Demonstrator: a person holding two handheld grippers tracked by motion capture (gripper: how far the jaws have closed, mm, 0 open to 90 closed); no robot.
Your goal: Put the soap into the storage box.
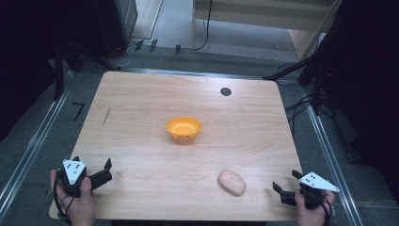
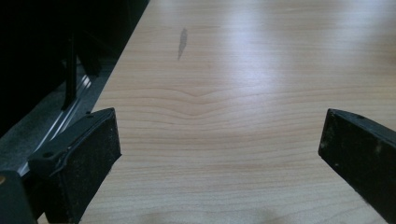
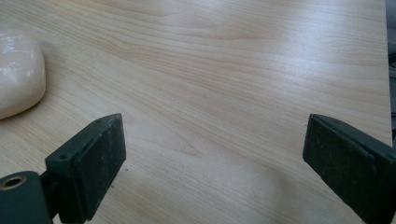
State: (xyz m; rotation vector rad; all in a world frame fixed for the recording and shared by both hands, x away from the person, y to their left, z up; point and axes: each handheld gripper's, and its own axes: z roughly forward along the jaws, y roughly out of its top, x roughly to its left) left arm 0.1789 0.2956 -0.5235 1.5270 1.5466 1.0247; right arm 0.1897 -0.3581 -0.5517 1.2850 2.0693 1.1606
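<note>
High view: 2 grippers parked at near table corners, jaws apart, nothing held.
Left gripper [image 1: 104, 170] idle over bare table [image 1: 141, 99]; orange bowl [image 1: 183, 127] at center; pale soap-like lump [image 1: 232, 182] lying near right gripper [image 1: 286, 184], probably next for pickup.

black hand-held gripper [image 1: 96, 172], grey dotted triangular plate.
</note>
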